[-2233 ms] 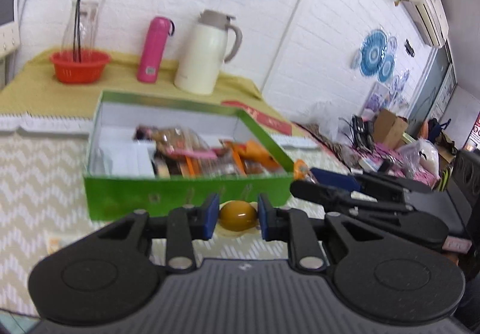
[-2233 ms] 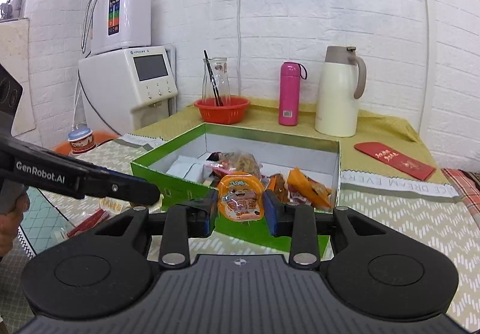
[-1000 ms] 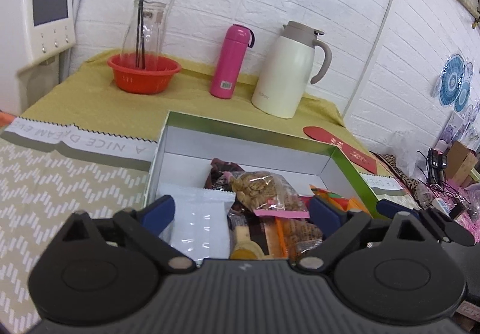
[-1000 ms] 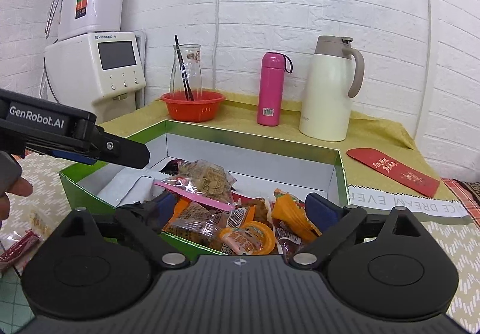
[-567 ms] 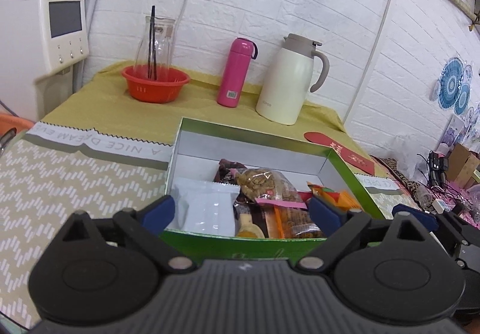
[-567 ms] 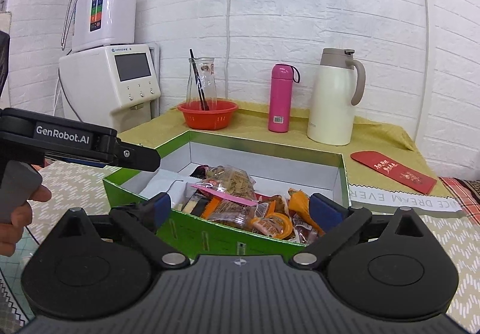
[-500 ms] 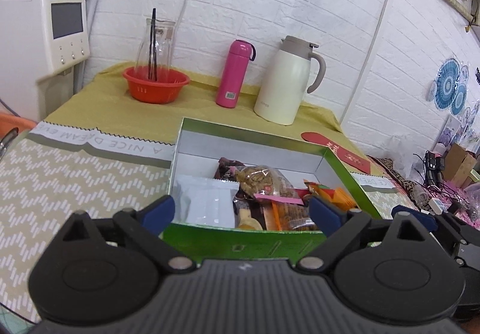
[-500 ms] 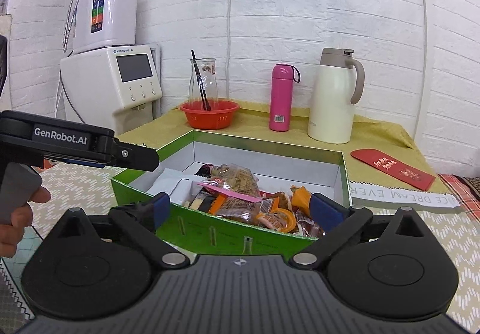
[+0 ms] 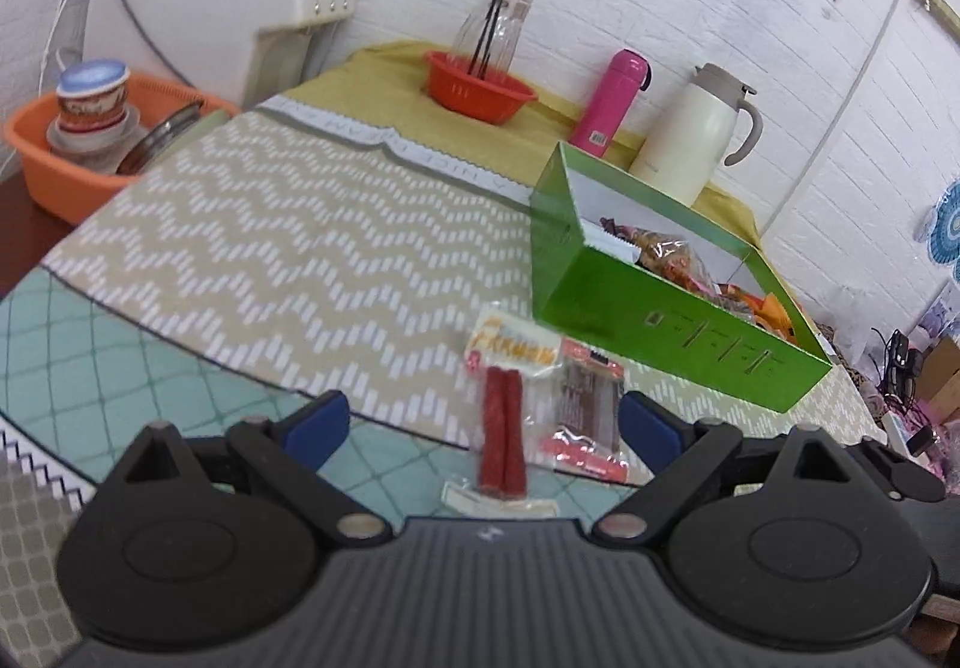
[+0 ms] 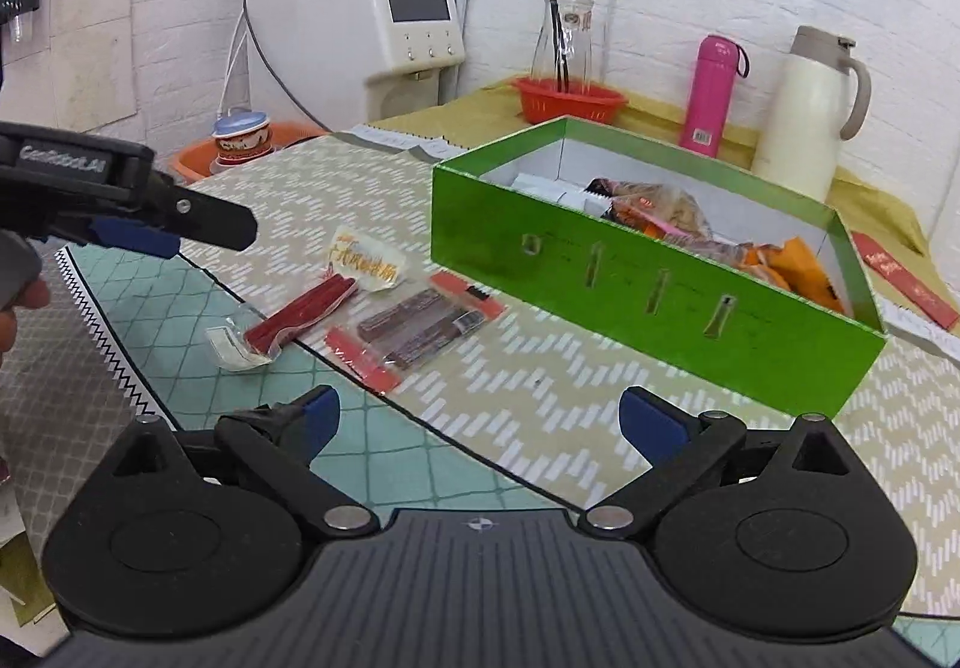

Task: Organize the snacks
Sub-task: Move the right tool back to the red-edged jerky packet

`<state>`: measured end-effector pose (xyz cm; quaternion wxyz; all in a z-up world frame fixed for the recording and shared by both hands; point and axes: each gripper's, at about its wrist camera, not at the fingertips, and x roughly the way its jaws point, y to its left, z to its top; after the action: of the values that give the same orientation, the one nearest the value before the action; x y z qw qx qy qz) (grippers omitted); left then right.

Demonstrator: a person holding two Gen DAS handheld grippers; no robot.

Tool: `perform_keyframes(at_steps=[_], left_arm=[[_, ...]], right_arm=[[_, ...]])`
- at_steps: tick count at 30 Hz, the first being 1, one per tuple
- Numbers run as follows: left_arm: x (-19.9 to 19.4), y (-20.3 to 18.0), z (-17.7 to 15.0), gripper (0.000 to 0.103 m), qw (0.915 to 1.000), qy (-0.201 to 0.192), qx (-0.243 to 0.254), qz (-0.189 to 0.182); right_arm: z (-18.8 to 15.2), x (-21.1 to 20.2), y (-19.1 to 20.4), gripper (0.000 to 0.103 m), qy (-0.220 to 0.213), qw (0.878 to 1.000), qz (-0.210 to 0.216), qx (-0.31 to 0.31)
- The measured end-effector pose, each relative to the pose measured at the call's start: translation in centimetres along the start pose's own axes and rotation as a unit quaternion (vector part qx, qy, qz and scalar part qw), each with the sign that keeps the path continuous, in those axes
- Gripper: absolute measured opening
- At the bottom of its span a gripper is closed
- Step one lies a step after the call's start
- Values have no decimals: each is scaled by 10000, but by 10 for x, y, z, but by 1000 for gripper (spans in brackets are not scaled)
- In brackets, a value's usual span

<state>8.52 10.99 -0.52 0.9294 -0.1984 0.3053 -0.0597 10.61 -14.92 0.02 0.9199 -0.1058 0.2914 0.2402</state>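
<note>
A green box (image 9: 672,323) (image 10: 654,290) holding several snack packs stands on the patterned cloth. Two packs lie flat on the table in front of it: a clear pack of red sticks (image 9: 504,422) (image 10: 300,311) and a brown-bar pack with red ends (image 9: 585,410) (image 10: 420,329). My left gripper (image 9: 483,422) is open, hovering just before the red-stick pack, which shows between its blue pads. My right gripper (image 10: 474,416) is open and empty, back from both packs. The left gripper's body (image 10: 120,200) shows at the left of the right wrist view, held by a hand.
An orange basin with cups (image 9: 90,128) sits at the table's left end. A red basket with a glass jar (image 9: 480,86) (image 10: 567,98), a pink bottle (image 9: 609,104) (image 10: 714,95) and a cream jug (image 9: 690,128) (image 10: 810,104) stand at the back. A white appliance (image 10: 366,20) is beside the wall.
Both grippers have pulled back from the box and swung left and down toward the two packs on the table. Both stay open and empty.
</note>
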Motion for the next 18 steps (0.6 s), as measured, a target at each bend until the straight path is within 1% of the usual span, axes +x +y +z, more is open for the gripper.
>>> perform_keyframes(at_steps=[3, 7, 10, 11, 14, 16, 17, 18], left_arm=[[-7, 11, -6, 94, 9999, -64, -129, 66], [-16, 18, -8, 94, 9998, -158, -51, 114], [-19, 20, -6, 94, 9998, -205, 16, 81], [-19, 20, -6, 94, 9997, -211, 26, 70], [-17, 19, -6, 94, 9998, -175, 62, 31], [-15, 18, -6, 94, 9999, -127, 86, -9], [-14, 17, -7, 94, 9999, -104, 100, -50], [-12, 15, -7, 94, 9998, -80, 120, -104]], right_arm=[[4, 16, 10, 103, 57, 9998, 13, 215], [17, 44, 14, 103, 152, 9974, -158, 690], [23, 64, 14, 103, 262, 9927, 20, 1181], [25, 67, 16, 103, 200, 9922, -21, 1233], [26, 74, 24, 103, 148, 9944, -161, 1031], [22, 71, 29, 103, 175, 9981, -213, 551], [19, 67, 28, 103, 139, 9991, -187, 345], [16, 61, 25, 101, 130, 9995, -65, 277]])
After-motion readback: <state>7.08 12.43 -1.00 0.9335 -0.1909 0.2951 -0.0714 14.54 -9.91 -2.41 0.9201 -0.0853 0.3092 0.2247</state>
